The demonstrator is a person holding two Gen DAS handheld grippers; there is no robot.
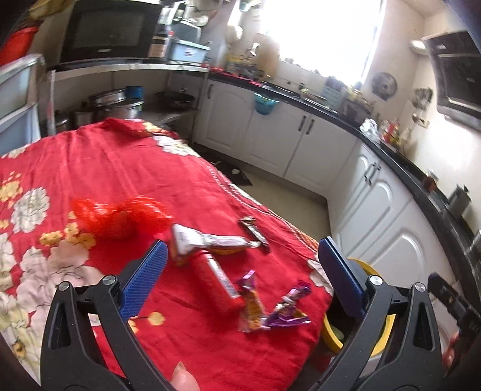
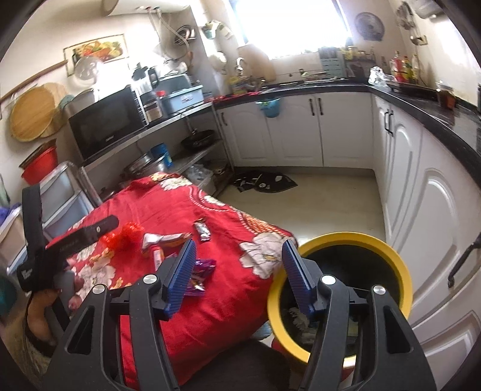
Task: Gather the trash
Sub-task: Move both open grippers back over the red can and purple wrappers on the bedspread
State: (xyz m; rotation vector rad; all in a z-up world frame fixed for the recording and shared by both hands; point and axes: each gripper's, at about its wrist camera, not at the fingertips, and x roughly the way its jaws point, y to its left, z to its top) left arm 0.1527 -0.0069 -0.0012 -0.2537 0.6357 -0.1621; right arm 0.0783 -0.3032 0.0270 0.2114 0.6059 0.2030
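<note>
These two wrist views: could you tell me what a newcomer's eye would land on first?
First, the bright red floral cloth over the table, with wrappers scattered near its front edge: a purple one, a red tube-like pack and a crumpled red net. Next, the yellow-rimmed bin just off the table's right corner, already holding some scraps. Both the left gripper and the right gripper are open and empty.

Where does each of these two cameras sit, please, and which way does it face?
Left wrist: on the left claw, jaws open, low over the red cloth, facing the wrappers and cabinets; a fingertip shows.
Right wrist: on the right claw, jaws open, higher, over the table edge and yellow bin; the left claw and its hand show at left.
Shared: cloth, wrappers, bin, window.
</note>
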